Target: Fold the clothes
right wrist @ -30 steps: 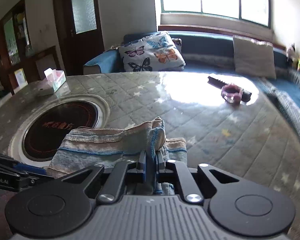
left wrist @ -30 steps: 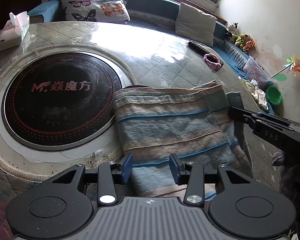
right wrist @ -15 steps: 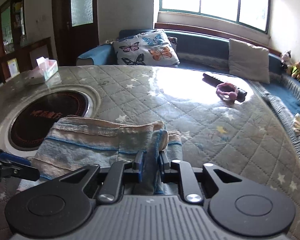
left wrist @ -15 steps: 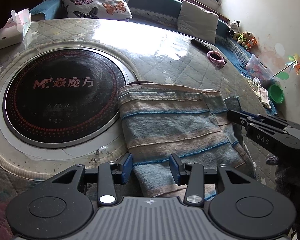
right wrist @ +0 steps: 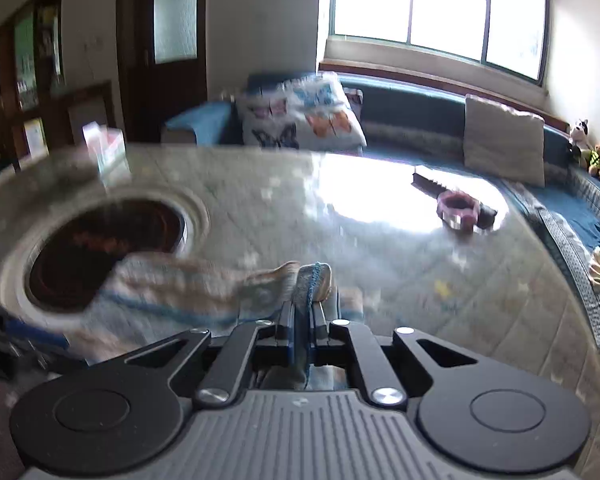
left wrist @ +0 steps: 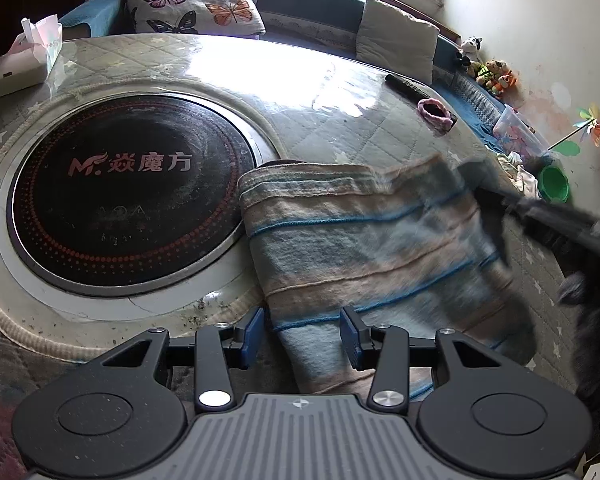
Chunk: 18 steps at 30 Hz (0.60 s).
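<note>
The right gripper [right wrist: 302, 320] pinches an edge of the striped cloth [left wrist: 372, 240] on the quilted table [left wrist: 340, 128], while the left gripper [left wrist: 302, 334] hangs spread over its near end.

The striped cloth [left wrist: 372, 248] lies on the quilted table [left wrist: 300, 92], just right of the round cooktop [left wrist: 128, 196] set into the table, its near end between the parted fingers of the left gripper [left wrist: 302, 334]. The right gripper [right wrist: 303, 320] pinches the cloth's right edge. A tissue box [left wrist: 28, 56] sits far left; a remote [left wrist: 408, 86] and a ring-shaped band [left wrist: 434, 114] lie behind the cloth. 2 cushions [left wrist: 196, 4] rest on the bench beyond.
</note>
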### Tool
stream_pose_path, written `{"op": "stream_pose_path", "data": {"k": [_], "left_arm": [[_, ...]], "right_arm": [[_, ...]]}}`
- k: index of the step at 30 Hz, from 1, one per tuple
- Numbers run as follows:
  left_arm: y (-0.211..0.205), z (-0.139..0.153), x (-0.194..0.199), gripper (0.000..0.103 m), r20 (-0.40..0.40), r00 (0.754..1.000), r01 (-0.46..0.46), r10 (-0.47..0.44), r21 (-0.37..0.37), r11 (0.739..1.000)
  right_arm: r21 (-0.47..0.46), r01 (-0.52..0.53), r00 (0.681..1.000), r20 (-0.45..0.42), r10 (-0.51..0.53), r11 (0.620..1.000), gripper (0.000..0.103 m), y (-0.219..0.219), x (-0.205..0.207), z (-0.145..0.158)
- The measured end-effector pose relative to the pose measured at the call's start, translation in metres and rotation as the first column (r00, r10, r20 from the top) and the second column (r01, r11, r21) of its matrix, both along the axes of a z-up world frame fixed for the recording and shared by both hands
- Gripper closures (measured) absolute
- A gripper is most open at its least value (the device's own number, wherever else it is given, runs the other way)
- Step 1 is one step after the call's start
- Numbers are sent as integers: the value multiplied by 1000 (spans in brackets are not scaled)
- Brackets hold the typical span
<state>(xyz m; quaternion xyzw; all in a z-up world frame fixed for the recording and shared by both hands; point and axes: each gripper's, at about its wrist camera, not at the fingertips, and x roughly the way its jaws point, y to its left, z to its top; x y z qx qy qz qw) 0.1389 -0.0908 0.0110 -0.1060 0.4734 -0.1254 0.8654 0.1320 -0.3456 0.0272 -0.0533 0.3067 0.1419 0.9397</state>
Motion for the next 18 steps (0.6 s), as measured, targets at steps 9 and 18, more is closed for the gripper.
{"op": "stream_pose_path", "data": {"k": [9, 18], "left_arm": [[-7, -5, 0, 57, -17, 999, 27, -27, 14, 1000], [-18, 1, -7, 57, 18, 996, 84, -85, 40, 996]], "right_arm": [[71, 37, 999, -39, -35, 997, 94, -25, 29, -9], [122, -22, 997, -66, 30, 992, 91, -47, 1, -4]]}}
